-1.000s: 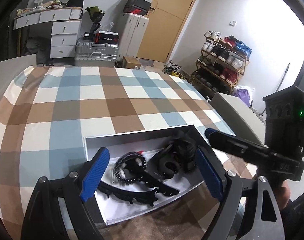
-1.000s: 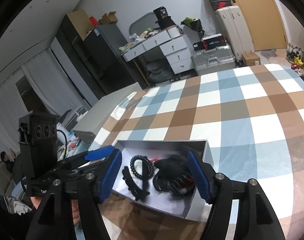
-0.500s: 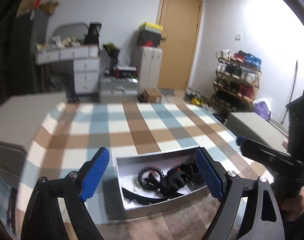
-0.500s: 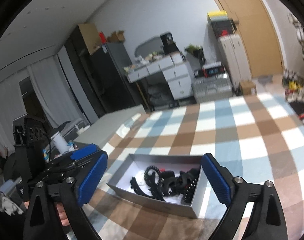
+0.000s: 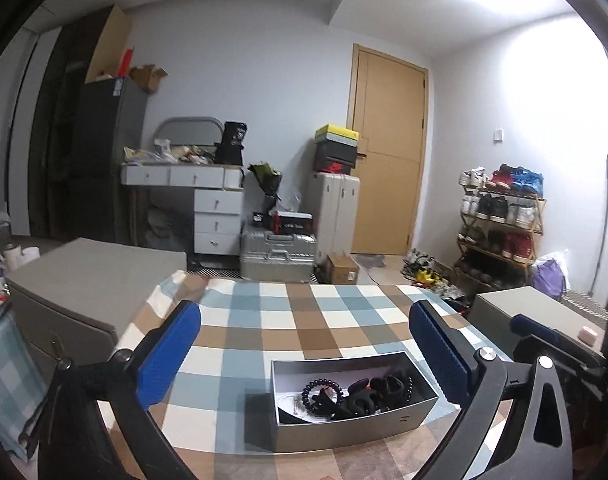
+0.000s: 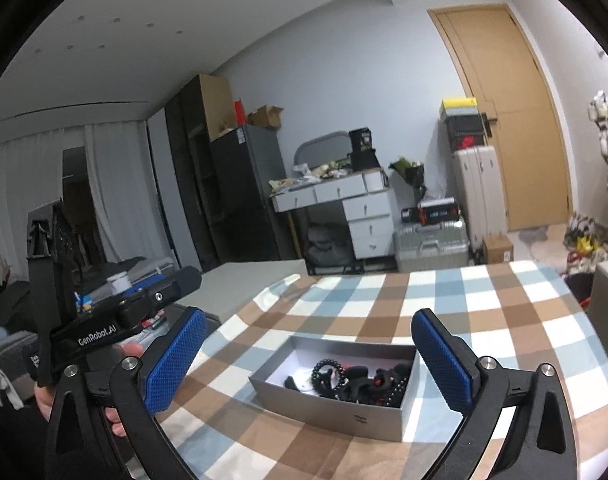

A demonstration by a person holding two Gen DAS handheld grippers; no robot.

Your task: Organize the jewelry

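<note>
A shallow grey box [image 5: 343, 434] sits on the checked tablecloth and holds a pile of black jewelry [image 5: 355, 394], with a beaded bracelet [image 5: 321, 388] at its left. The box also shows in the right wrist view [image 6: 335, 410] with the jewelry [image 6: 355, 380] inside. My left gripper [image 5: 304, 354] is open and empty, raised above and behind the box. My right gripper [image 6: 307, 360] is open and empty, also raised back from the box. Each gripper shows at the edge of the other's view.
The checked tablecloth [image 5: 288, 320] covers the table. Grey cabinets stand beside it at left [image 5: 84, 280] and right [image 5: 543, 308]. Behind are a white drawer desk [image 5: 208, 208], silver suitcases [image 5: 278, 254], a shoe rack [image 5: 499, 220] and a wooden door [image 5: 387, 148].
Both grippers have lifted up and pulled back from the box, so it looks smaller and lower in both views. Both stay open and empty. The jewelry has not moved.
</note>
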